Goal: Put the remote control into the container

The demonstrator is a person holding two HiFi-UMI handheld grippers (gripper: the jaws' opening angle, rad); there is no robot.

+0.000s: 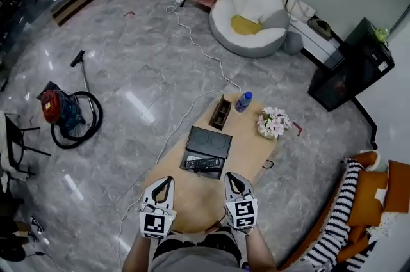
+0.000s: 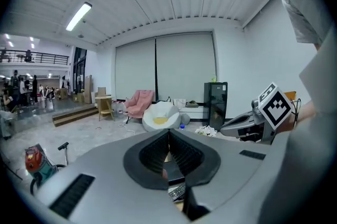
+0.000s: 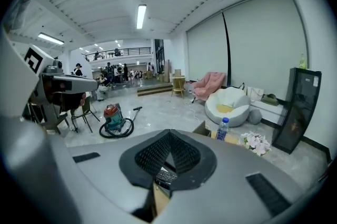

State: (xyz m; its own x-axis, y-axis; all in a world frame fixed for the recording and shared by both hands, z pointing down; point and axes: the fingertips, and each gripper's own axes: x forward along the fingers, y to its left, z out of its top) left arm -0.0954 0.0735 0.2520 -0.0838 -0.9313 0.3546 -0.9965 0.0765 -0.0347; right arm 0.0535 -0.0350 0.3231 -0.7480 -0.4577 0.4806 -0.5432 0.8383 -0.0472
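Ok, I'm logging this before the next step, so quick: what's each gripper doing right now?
Left gripper: closed, nothing between its jaws.
Right gripper: closed, nothing between its jaws.

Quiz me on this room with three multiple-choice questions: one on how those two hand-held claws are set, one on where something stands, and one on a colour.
1. The left gripper and the right gripper are:
A. both shut, with nothing held
B. both wide open
C. each clamped on something

2. The water bottle stands:
A. in the right gripper
B. on the table, beside the brown box
C. inside the brown box

3. The cushion on the white beanbag is:
A. blue
B. green
C. yellow

Answers:
1. A, since each gripper view shows its two pads meeting with nothing between them.
2. B, since the head view shows the bottle upright on the wood next to the box.
3. C, since the patch in the beanbag's hollow is plainly yellow.
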